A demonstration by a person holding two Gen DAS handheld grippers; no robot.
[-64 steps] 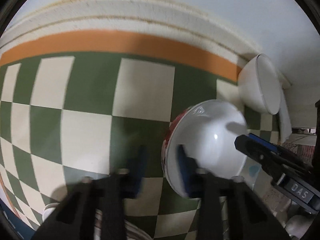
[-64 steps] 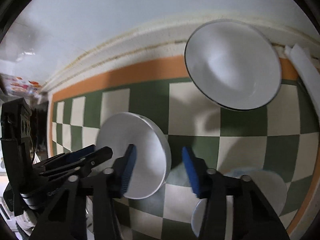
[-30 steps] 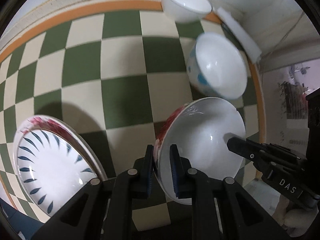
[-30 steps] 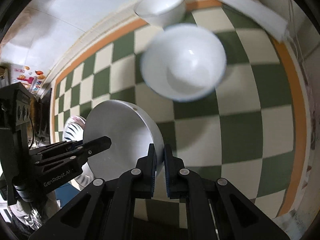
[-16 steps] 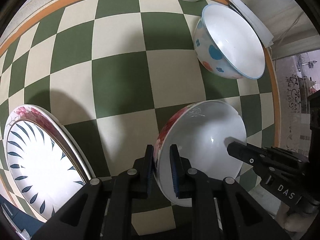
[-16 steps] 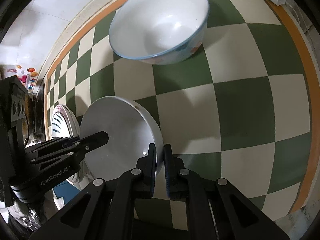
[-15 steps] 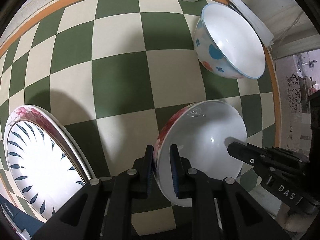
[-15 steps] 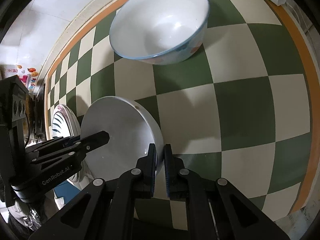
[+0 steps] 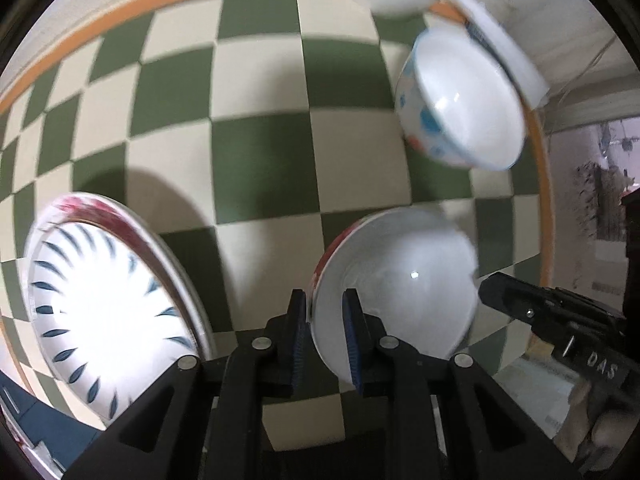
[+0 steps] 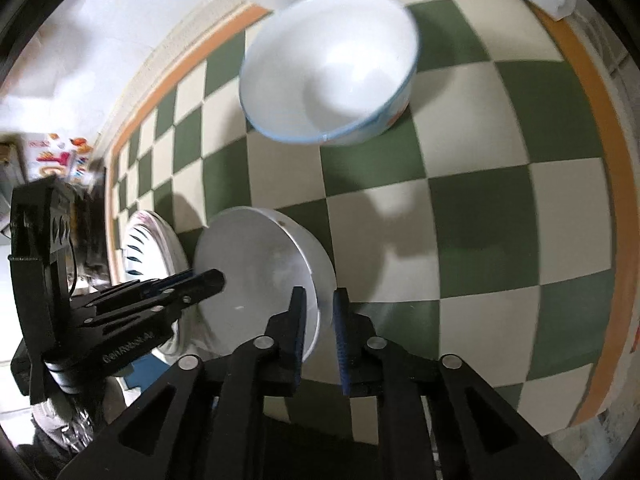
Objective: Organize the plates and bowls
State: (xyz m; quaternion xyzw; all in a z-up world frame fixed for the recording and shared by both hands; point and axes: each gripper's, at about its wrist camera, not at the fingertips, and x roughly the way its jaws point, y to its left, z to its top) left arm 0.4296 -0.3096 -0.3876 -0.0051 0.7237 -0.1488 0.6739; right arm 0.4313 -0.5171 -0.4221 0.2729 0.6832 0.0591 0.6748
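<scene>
Both the left gripper (image 9: 326, 334) and the right gripper (image 10: 319, 334) had their jaws clenched on opposite rims of the red-patterned bowl (image 9: 394, 292), held above the checkered table (image 9: 260, 152), with the spotted bowl (image 9: 464, 100) at about one o'clock.

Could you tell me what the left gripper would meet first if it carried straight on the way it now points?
The left gripper is shut on the rim of the red-patterned bowl. Straight ahead of its fingertips lies bare checkered tablecloth, so it would probably meet that first. The blue-spotted bowl sits off to the right, though depth is unclear.
</scene>
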